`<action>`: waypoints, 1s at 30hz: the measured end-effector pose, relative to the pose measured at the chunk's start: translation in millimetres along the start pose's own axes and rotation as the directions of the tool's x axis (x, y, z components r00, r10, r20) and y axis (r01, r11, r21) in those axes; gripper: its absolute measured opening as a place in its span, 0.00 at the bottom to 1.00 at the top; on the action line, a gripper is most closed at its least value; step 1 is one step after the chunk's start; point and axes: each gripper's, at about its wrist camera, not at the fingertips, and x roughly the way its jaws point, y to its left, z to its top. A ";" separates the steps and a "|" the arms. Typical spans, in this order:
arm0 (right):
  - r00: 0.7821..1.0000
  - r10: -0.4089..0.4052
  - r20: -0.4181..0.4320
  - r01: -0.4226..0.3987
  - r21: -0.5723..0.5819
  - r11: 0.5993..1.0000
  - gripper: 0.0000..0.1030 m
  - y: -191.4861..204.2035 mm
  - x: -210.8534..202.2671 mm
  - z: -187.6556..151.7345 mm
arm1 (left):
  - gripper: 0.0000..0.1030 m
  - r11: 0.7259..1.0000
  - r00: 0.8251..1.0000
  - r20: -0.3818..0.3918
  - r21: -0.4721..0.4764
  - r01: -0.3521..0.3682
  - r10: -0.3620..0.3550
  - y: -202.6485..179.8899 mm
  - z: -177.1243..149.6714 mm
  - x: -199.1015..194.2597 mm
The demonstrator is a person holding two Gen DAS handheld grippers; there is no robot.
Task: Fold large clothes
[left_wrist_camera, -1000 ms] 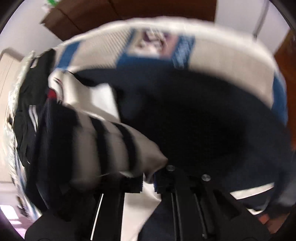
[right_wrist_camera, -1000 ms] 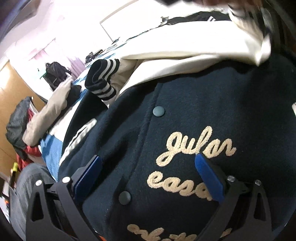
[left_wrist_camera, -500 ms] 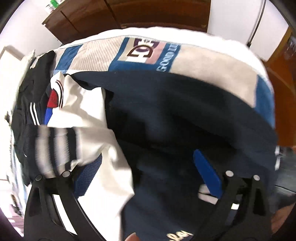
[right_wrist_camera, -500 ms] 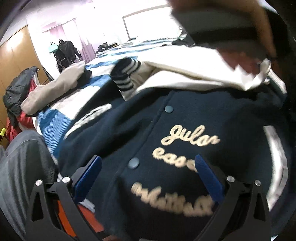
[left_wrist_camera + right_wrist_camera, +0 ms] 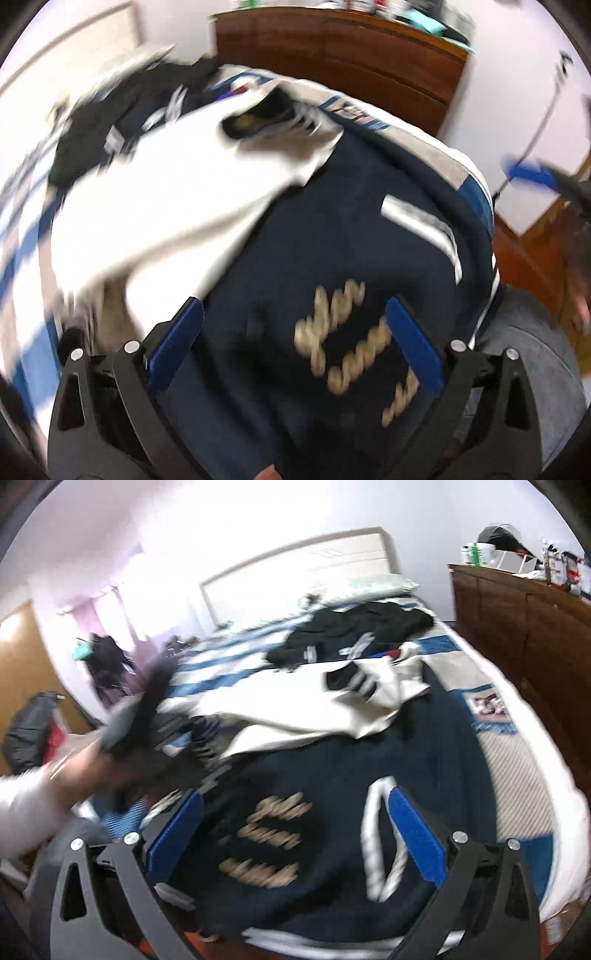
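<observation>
— Both grippers empty? 
— Yes. Left gripper (image 5: 295, 350) has its fingers spread wide over the jacket (image 5: 332, 258), gripping nothing. Right gripper (image 5: 295, 834) likewise, fingers apart above the cream lettering (image 5: 269, 845).
— Where's the jacket?
— Flat on the bed (image 5: 524, 775), navy front up, a white sleeve (image 5: 295, 712) lying across its top.
— Beyond it?
— Dark clothes (image 5: 354, 631) piled further up the bed, a wooden dresser (image 5: 517, 620) beside it. Blurry frames.
</observation>
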 end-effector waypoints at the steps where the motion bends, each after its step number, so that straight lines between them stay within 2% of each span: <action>1: 1.000 -0.023 -0.008 0.023 -0.011 1.000 0.96 -3.6 10.4 7.4 | 0.94 0.999 1.000 0.008 -0.037 0.012 -0.011 5.8 -9.3 -0.7; 3: 0.997 -0.073 -0.027 0.071 -0.058 0.996 0.96 -3.2 35.4 24.3 | 0.94 0.990 0.999 0.031 -0.138 0.034 -0.030 16.1 -38.0 -3.4; 6: 0.983 -0.174 -0.059 0.161 -0.186 0.969 0.96 3.6 84.6 52.1 | 0.94 0.977 0.998 0.052 -0.208 0.043 -0.033 22.9 -63.1 0.4; 9: 0.969 -0.226 -0.097 0.190 -0.292 0.937 0.96 7.2 129.9 68.2 | 0.94 0.980 0.999 0.050 -0.198 0.020 -0.010 23.5 -70.7 6.3; 12: 0.944 -0.305 -0.125 0.241 -0.372 0.896 0.95 5.9 162.2 73.9 | 0.94 0.976 0.997 0.068 -0.210 0.051 -0.037 24.5 -75.4 8.0; 14: 0.926 -0.335 -0.177 0.241 -0.405 0.882 0.95 0.8 187.0 78.7 | 0.94 0.968 0.996 0.067 -0.238 0.073 -0.059 30.8 -82.3 11.2; 18: 0.893 -0.394 -0.215 0.256 -0.479 0.840 0.95 -1.8 218.0 83.0 | 0.94 0.956 0.994 0.064 -0.273 0.108 -0.094 38.0 -84.2 20.5; 20: 0.883 -0.399 -0.247 0.233 -0.507 0.830 0.85 -3.3 231.5 85.2 | 0.94 0.946 0.992 0.062 -0.298 0.125 -0.112 40.5 -84.2 26.5; 22: 0.869 -0.389 -0.306 0.199 -0.504 0.841 0.61 -5.1 243.2 87.5 | 0.94 0.947 0.992 0.060 -0.296 0.124 -0.111 40.3 -84.0 30.2; 23: 0.861 -0.382 -0.335 0.180 -0.503 0.845 0.56 -4.2 247.8 88.0 | 0.94 0.948 0.992 0.058 -0.293 0.121 -0.109 39.5 -83.3 30.7; 24: 0.856 -0.381 -0.350 0.167 -0.510 0.844 0.47 -1.6 250.2 88.8 | 0.94 0.949 0.993 0.057 -0.292 0.120 -0.108 39.4 -81.5 31.9; 26: 0.858 -0.367 -0.359 0.161 -0.490 0.857 0.32 0.0 248.9 94.2 | 0.94 0.945 0.992 0.063 -0.301 0.125 -0.111 40.8 -80.1 32.8; 27: 0.863 -0.347 -0.368 0.157 -0.458 0.875 0.27 -0.5 246.5 99.1 | 0.94 0.942 0.991 0.068 -0.310 0.130 -0.114 42.0 -80.8 33.4; 30: 0.888 -0.238 -0.394 0.123 -0.296 0.947 0.26 -12.7 234.5 117.8 | 0.94 0.935 0.990 0.080 -0.325 0.139 -0.119 43.3 -80.7 33.7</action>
